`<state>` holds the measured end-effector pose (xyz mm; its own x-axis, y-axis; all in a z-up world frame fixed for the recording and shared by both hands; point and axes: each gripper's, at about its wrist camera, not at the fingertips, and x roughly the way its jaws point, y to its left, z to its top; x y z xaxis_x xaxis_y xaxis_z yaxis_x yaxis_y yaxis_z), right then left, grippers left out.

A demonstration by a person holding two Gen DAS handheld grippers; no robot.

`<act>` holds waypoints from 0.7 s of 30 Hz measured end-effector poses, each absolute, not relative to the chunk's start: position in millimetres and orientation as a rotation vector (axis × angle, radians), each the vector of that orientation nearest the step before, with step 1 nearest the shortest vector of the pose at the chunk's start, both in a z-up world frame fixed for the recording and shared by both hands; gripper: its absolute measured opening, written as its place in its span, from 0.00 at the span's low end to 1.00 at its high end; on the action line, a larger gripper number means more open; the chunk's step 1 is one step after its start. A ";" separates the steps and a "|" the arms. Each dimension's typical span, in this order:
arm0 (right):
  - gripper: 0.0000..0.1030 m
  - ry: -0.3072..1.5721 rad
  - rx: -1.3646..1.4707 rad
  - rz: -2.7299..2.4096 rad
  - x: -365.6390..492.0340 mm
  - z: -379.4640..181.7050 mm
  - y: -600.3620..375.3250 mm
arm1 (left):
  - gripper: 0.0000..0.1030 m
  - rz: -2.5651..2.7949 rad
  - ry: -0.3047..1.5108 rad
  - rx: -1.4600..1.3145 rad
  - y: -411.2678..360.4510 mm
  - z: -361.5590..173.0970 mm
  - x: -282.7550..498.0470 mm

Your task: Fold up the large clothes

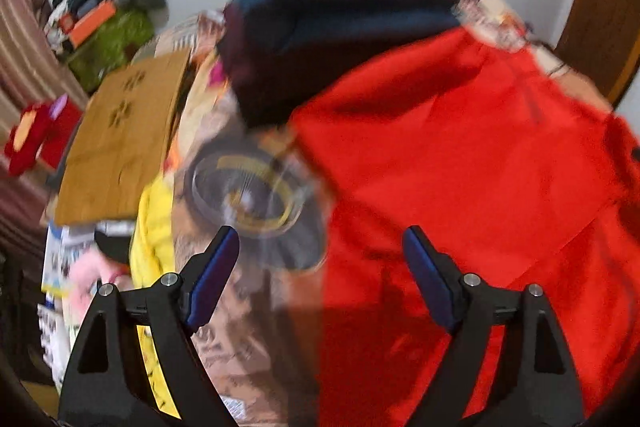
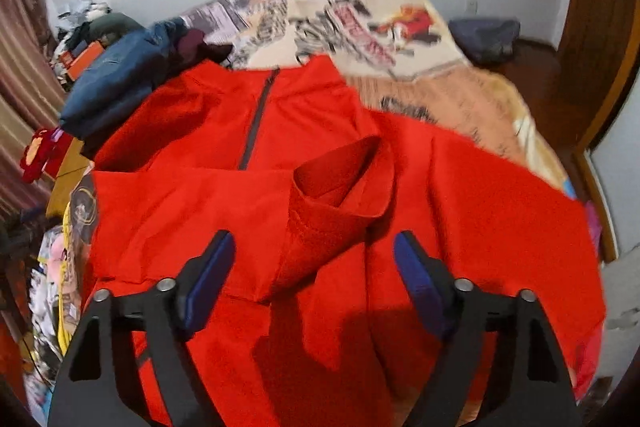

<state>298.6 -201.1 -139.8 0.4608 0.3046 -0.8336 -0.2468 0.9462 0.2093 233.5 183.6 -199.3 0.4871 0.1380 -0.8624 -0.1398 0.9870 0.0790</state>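
Broadly, both tongs [image 1: 320, 255] [image 2: 314, 259] gape wide above a red jacket [image 2: 320, 155] covering the patterned bedspread [image 2: 400, 39].

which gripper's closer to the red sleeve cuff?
Right. The right gripper hangs open straddling the cuff. The left gripper hangs open over the jacket's left edge; no cuff in its view.

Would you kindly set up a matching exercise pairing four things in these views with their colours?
Things:
1. jacket
2. folded garment
3. board
4. claw pads

Colours:
A. tan
B. red
C. dark blue
D. denim blue

Pairs: 1-B, 2-D, 3-A, 4-C
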 end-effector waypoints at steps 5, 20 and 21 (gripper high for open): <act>0.35 1.087 0.065 0.301 310.1 -158.6 -193.4 | 0.81 0.136 1.136 -0.020 184.9 -243.2 229.7; 0.07 0.840 0.001 0.266 324.7 -76.6 -187.2 | 0.81 0.218 1.023 -0.026 166.7 -247.3 260.5; 0.06 0.811 0.003 0.261 325.6 -66.3 -188.5 | 0.81 0.243 1.017 -0.017 170.5 -247.6 262.5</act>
